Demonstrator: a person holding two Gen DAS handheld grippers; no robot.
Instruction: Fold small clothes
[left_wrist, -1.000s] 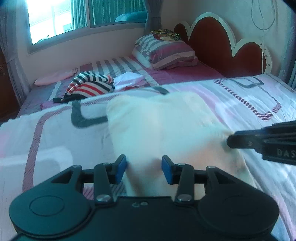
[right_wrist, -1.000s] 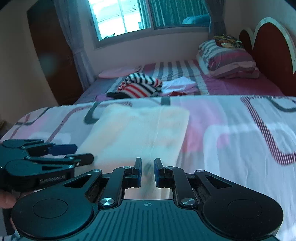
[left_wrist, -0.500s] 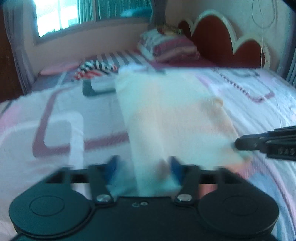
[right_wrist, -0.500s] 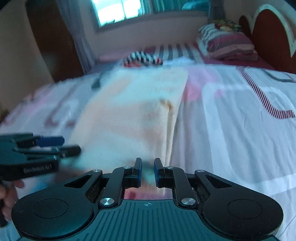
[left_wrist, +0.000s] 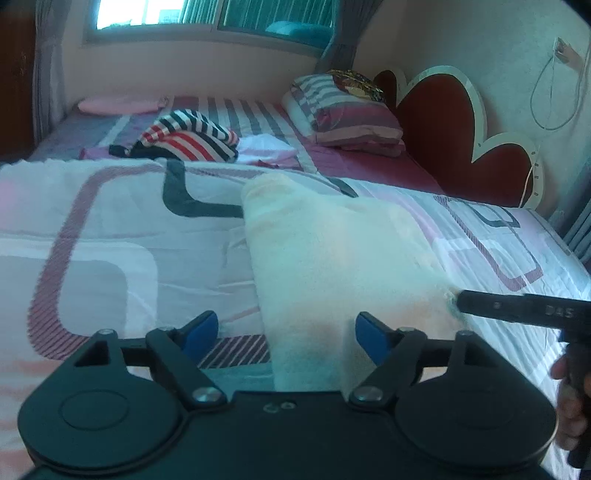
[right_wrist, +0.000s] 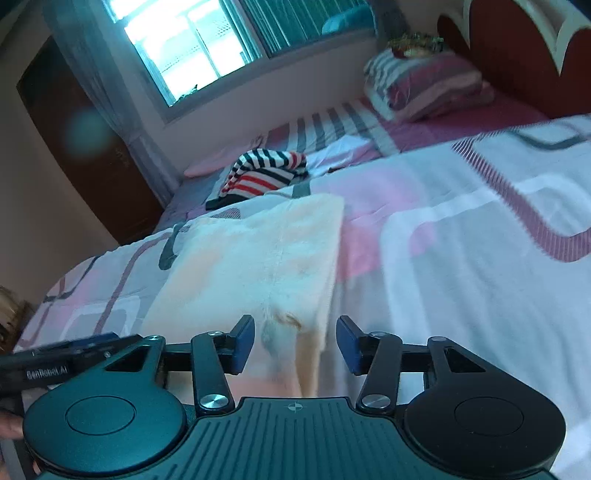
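Observation:
A pale cream garment (left_wrist: 332, 258) lies flat on the patterned bedspread (left_wrist: 92, 240), its near edge toward me. My left gripper (left_wrist: 288, 334) is open, with its blue pads on either side of the near left edge. My right gripper (right_wrist: 295, 343) is open over the near right corner of the garment (right_wrist: 258, 258), which has a small brown mark. The right gripper also shows in the left wrist view (left_wrist: 517, 312), its tip at the garment's right edge. The left gripper shows at the left edge of the right wrist view (right_wrist: 66, 354).
A striped red, white and black garment (left_wrist: 188, 136) and a white cloth (left_wrist: 266, 147) lie farther back on the bed. Striped pillows (left_wrist: 343, 114) rest by the red headboard (left_wrist: 443, 147). A window (right_wrist: 192, 48) and a dark wardrobe (right_wrist: 81, 147) stand beyond the bed.
Both grippers have opened: the right was shut on the garment's near corner, the left was narrower. The garment has settled flat on the bedspread.

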